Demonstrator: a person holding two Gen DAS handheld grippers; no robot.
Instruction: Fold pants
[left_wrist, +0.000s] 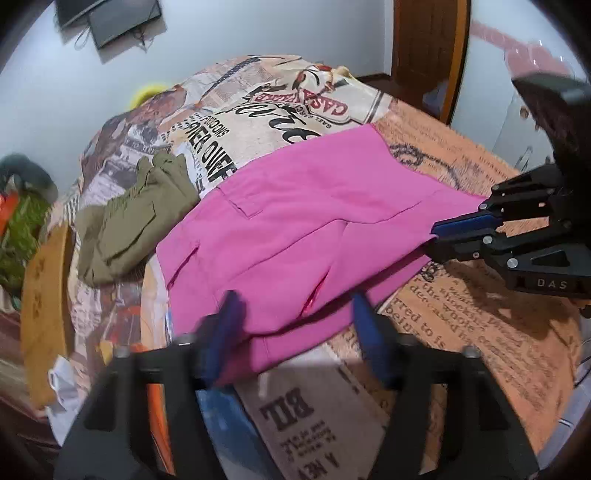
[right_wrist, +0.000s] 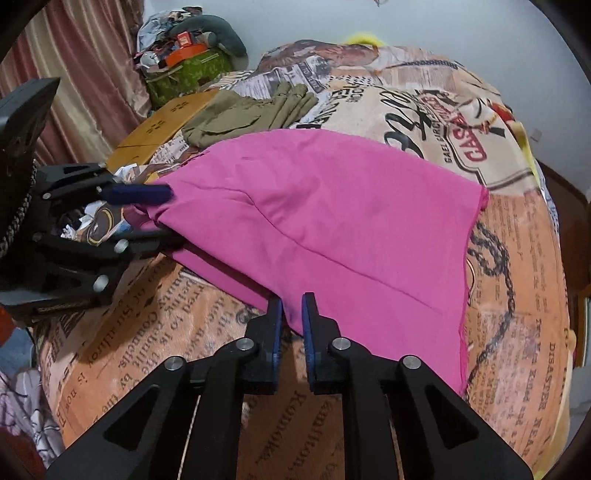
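Pants of bright pink woven cloth (left_wrist: 306, 221) lie spread flat on a bed covered by a blanket printed like old orange and cream newspaper (left_wrist: 480, 332), and both tools meet them at their near edge. The right gripper (right_wrist: 291, 306), black with blue pads, has its jaws drawn nearly together on that near edge of the pink pants, with only a narrow slit between the pads; the left wrist view shows it (left_wrist: 439, 236) from the side, its tips pinched flat on the cloth's corner. The left gripper (left_wrist: 295, 317) has its jaws spread wide, one blue finger (left_wrist: 229, 325) over the pink cloth and the other just off its hem above the blanket; its fingers are blurred. From the right wrist view the left gripper (right_wrist: 162, 214) straddles the pants' corner, its upper blue finger on top and its lower black finger beneath, and whether it presses the cloth I cannot tell.

Beyond the pink pants, on their far side, a crumpled olive-green garment (left_wrist: 136, 221) lies on the blanket, touching or almost touching their far corner. Past that sits a flat tan wooden board (right_wrist: 166, 122), and further off a green patterned bag (right_wrist: 188, 74) heaped with clutter.
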